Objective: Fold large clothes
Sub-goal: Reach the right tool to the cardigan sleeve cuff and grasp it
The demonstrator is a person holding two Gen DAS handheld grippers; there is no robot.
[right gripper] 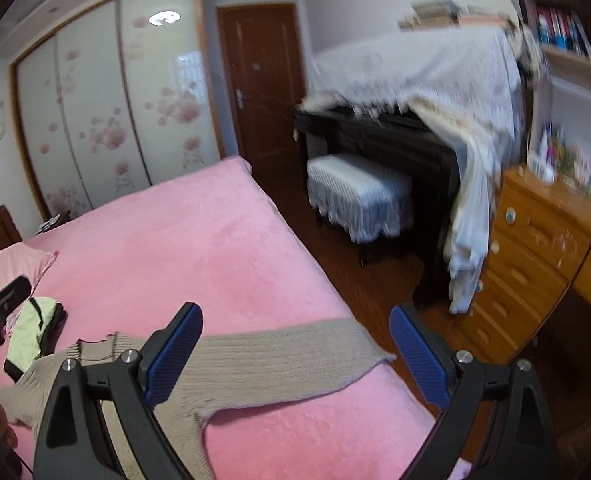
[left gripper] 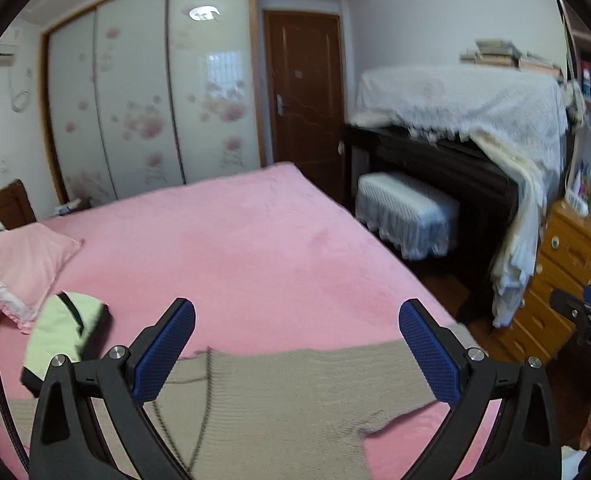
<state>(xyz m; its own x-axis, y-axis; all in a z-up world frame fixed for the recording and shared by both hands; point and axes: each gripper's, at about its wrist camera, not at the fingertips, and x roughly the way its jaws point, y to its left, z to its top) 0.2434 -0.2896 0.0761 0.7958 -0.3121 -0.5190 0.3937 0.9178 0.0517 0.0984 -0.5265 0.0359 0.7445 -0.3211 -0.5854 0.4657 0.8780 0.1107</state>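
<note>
left gripper (left gripper: 297, 346) wide open, empty, above beige sweater (left gripper: 287, 396) | right gripper (right gripper: 295, 348) wide open, empty | sweater flat on pink bed (right gripper: 199, 248) | green garment (left gripper: 61, 328) beside

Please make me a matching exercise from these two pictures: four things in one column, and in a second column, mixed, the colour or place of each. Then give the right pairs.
Things:
1. sweater
2. pillow
3. door
4. bench

Descriptions:
A. brown wood, shut, beside the flowered wardrobe
B. pink, at the head of the bed
C. beige knit, spread flat on the pink bed cover, one sleeve stretched out toward the bed's edge
D. under a white frilled cover, on the floor in front of the dark piano

Pairs: 1-C, 2-B, 3-A, 4-D
</note>
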